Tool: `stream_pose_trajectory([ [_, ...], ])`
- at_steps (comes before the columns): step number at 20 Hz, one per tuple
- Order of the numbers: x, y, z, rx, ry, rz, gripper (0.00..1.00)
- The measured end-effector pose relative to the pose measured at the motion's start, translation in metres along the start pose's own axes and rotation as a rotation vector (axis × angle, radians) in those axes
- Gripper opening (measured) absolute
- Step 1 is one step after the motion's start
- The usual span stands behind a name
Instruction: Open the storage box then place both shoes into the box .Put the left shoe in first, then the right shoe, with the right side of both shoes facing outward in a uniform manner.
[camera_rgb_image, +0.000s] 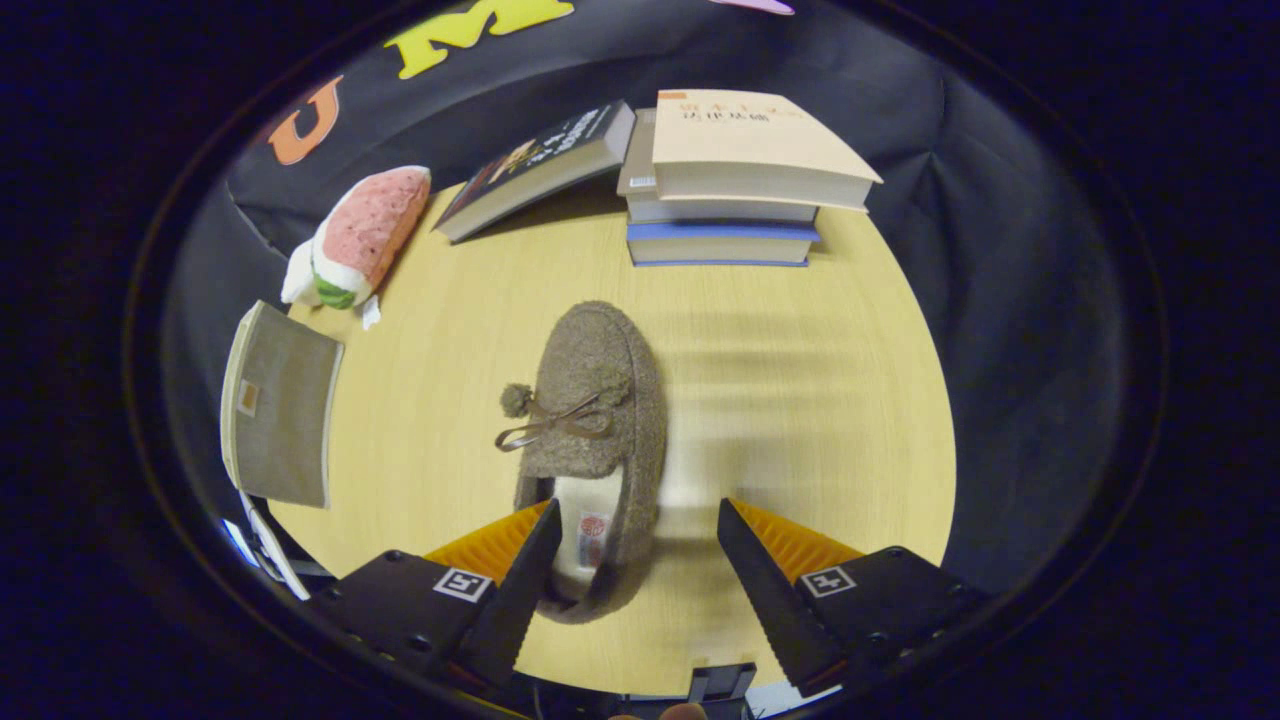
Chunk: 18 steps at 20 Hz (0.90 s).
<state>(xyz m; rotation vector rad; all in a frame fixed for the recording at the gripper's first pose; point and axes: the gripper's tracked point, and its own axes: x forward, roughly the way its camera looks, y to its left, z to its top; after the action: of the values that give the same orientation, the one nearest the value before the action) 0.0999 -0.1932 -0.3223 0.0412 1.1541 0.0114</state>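
One fuzzy brown slipper (592, 440) lies on the desk (800, 400), long axis running straight away from the hand-held gripper (637, 520). Its fingers spread wide, empty, the heel opening by the left finger.

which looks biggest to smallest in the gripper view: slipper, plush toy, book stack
1. Book stack
2. Slipper, close to it in size; it lies nearer, between the open claw fingers, so unsure
3. Plush toy

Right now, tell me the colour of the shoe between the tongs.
Fuzzy grey-brown, with a brown bow and pompom; the shoe shows best in the gripper view.
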Motion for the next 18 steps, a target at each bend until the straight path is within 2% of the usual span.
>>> stream_pose_trajectory([
  [1,0.006,0.002,0.001,0.000,0.012,0.011,0.93],
  [2,0.010,0.001,-0.001,0.002,0.026,0.009,0.77],
  [8,0.022,0.004,0.001,0.079,0.022,0.006,0.06],
  [9,0.021,0.003,0.001,0.099,0.009,0.004,0.06],
  [10,0.020,0.004,0.001,0.121,0.007,0.011,0.00],
  [18,-0.017,0.046,-0.004,0.313,-0.016,0.159,0.00],
])
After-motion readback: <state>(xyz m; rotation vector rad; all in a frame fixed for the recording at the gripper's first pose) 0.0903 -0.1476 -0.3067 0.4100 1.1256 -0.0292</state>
